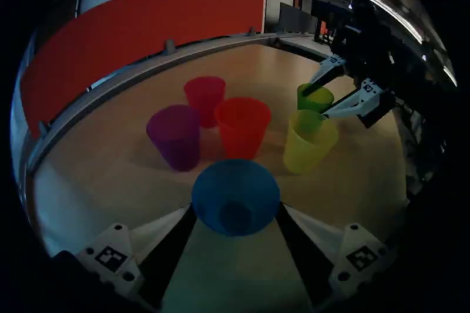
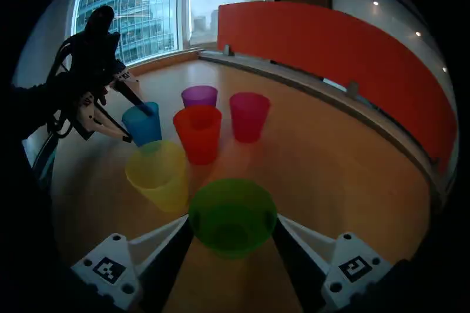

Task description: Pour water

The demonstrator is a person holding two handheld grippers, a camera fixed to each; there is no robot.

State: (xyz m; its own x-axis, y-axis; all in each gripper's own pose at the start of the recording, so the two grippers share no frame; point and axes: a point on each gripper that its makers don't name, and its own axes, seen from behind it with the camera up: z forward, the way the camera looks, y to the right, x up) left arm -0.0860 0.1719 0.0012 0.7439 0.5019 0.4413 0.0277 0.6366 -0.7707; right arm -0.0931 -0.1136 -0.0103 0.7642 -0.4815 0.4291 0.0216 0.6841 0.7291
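A blue cup (image 1: pixel 235 198) sits between the fingers of my left gripper (image 1: pixel 235 219), which press on both its sides. My right gripper (image 2: pixel 232 234) is shut the same way on a green cup (image 2: pixel 232 216). From the left gripper view, the right gripper (image 1: pixel 312 104) and green cup (image 1: pixel 320 100) are at the far right, behind a yellow cup (image 1: pixel 308 140). From the right gripper view, the left gripper (image 2: pixel 134 122) holds the blue cup (image 2: pixel 144 128) at the left. I cannot see water in any cup.
On the wooden table (image 1: pixel 117 166) stand a purple cup (image 1: pixel 175 135), a pink cup (image 1: pixel 204 98) and a red cup (image 1: pixel 242 126) close together. A red partition (image 1: pixel 147 25) runs along the table's far edge. A person's dark sleeve (image 2: pixel 35 107) is at the left.
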